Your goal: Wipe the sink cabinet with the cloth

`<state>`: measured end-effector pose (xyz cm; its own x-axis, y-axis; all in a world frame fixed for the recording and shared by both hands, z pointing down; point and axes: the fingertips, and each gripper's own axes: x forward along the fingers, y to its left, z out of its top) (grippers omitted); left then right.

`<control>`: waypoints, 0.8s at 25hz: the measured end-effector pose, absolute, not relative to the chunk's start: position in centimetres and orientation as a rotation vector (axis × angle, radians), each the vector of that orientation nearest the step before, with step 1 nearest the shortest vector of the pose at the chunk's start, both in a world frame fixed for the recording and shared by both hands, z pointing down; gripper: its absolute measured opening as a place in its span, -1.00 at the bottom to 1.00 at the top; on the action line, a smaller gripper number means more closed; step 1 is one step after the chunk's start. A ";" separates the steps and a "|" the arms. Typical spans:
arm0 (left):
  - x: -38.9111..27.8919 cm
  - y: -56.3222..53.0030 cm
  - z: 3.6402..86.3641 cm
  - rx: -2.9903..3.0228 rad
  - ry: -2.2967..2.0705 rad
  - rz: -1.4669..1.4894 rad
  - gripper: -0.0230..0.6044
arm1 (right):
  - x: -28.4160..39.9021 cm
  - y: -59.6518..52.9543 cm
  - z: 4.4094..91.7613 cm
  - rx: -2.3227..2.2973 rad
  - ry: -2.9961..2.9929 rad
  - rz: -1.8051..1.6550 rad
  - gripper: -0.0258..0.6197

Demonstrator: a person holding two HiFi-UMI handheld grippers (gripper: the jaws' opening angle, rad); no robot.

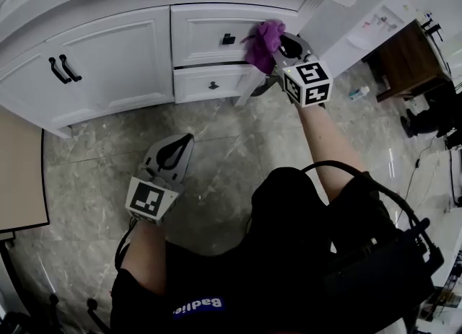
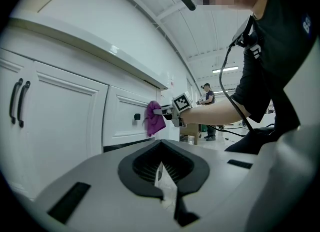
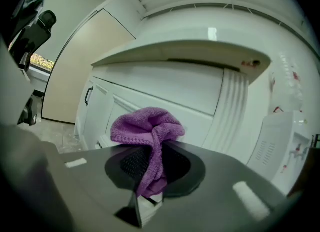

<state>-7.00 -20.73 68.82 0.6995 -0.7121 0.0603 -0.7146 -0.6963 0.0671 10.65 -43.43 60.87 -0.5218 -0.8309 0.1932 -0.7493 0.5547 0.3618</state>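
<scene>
One purple cloth (image 1: 263, 42), knitted and bunched into soft folds, is pinched in the jaws of my right gripper (image 1: 277, 49) at the upper centre of the head view. It rests against the top drawer (image 1: 206, 33) of the white sink cabinet (image 1: 115, 62), just right of the small black knob (image 1: 228, 39). The panelled fronts look smooth and glossy. My left gripper (image 1: 188, 139), jaws pressed together on nothing, hangs at lower left over the grey marbled floor (image 1: 86, 174).
</scene>
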 end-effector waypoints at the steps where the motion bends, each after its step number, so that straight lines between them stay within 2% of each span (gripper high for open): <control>1: -7.1 -20.8 69.0 2.817 -1.190 0.044 -0.93 | 10.9 -43.7 62.4 1.295 -2.442 -0.299 -0.74; 13: -7.1 -21.0 70.0 2.795 -1.166 0.045 -0.93 | 11.5 -43.4 75.3 1.224 -2.330 -0.017 -0.74; 16: -7.1 -21.1 70.4 2.788 -1.162 0.032 -0.93 | 11.9 -42.6 73.6 1.230 -2.352 -0.044 -0.74; 20: -6.9 -21.4 70.6 2.790 -1.143 0.049 -0.93 | 12.4 -41.7 66.6 1.241 -2.415 -0.206 -0.74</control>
